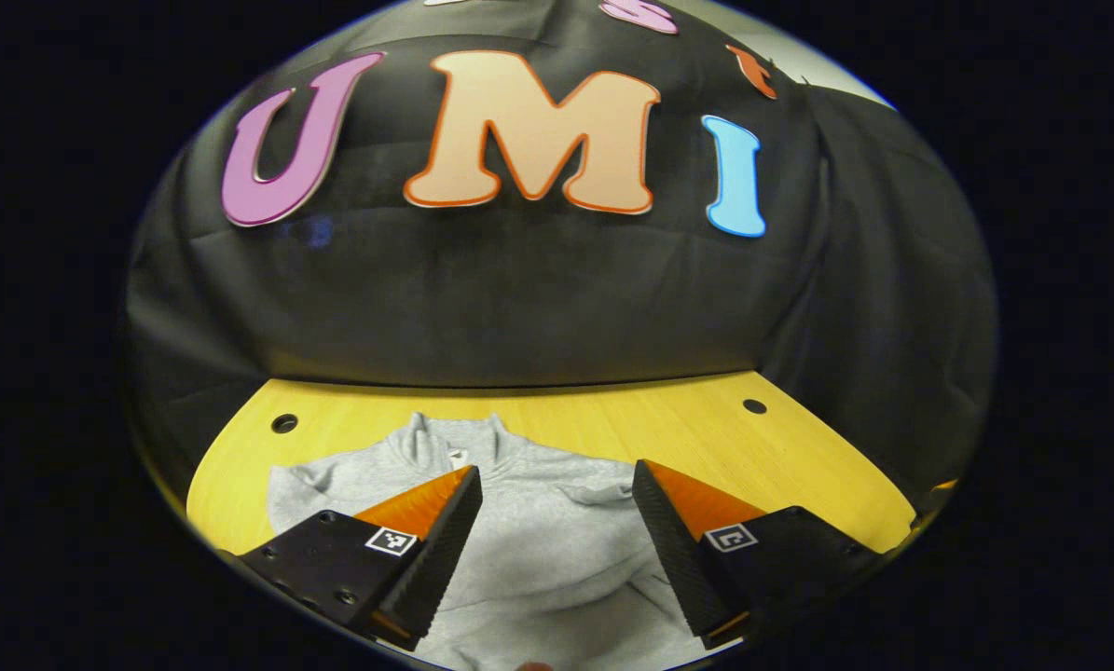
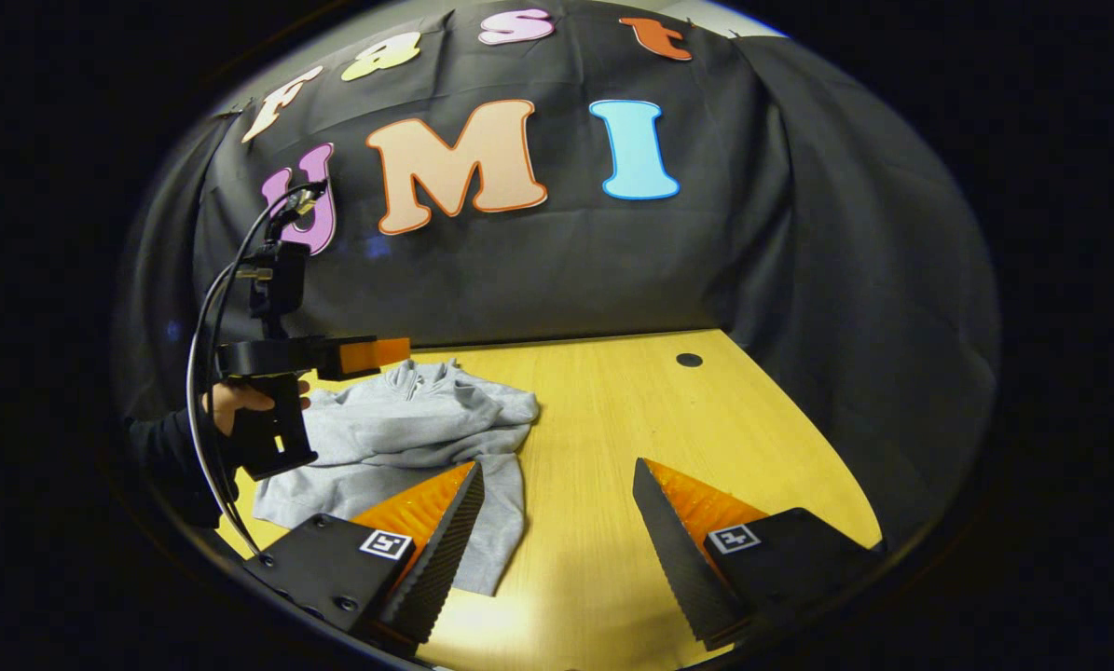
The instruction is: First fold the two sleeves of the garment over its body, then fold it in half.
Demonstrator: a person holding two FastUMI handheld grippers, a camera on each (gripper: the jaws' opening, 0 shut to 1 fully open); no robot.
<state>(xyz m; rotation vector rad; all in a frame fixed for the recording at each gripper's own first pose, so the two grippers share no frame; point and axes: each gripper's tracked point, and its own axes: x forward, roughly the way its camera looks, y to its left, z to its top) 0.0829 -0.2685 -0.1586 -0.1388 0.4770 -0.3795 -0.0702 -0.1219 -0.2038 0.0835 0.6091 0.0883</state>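
Grey sweatshirt (image 2: 407, 419) lies rumpled on the table (image 2: 631, 447), collar toward the booth wall. Left tool (image 1: 557, 550) hovers over its chest, spread, pinching nothing — likely lining up a sleeve. Right tool (image 2: 557, 550) spread beside its hem — waiting.

A yellow wooden table (image 2: 631, 410) with small round holes (image 2: 689, 360) fills the lower middle, black cloth wall (image 2: 557, 270) draped behind, perhaps a pale wall (image 1: 780, 42) at upper right.
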